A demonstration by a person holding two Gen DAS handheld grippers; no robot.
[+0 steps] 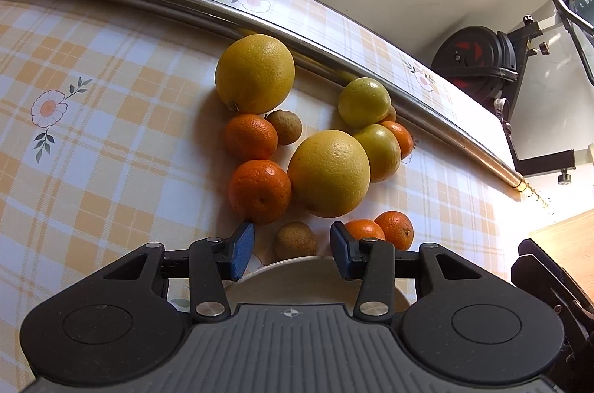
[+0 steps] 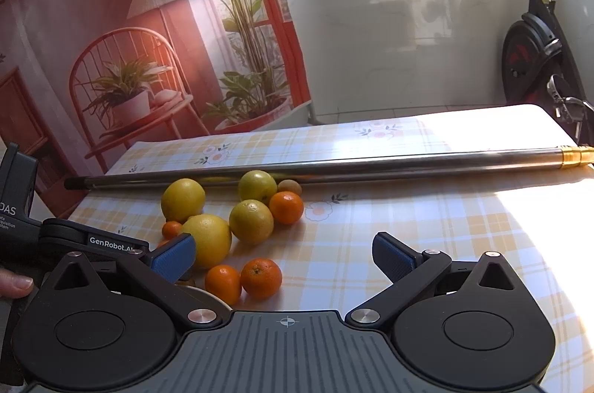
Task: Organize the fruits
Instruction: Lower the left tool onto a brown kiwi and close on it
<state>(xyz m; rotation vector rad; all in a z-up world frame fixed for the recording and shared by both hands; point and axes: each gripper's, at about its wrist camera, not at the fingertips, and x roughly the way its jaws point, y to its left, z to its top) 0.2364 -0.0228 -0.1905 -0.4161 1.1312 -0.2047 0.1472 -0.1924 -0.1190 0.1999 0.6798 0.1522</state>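
Left hand-held gripper [image 1: 292, 251] released, empty, above small brown fruit [image 1: 295, 239]; right hand-held gripper [image 2: 284, 253] released wide over table [image 2: 427, 229].

free: bare yellow-checked tablecloth [image 1: 92, 140] fills left of left-wrist frame and right of right-wrist frame | blocked: long steel pole [image 2: 334, 166] lies behind tightly clustered yellow and orange citrus fruits [image 1: 326, 170], frame centre | near: round beige plate rim [image 1: 297, 263] beneath left gripper's parted fingers
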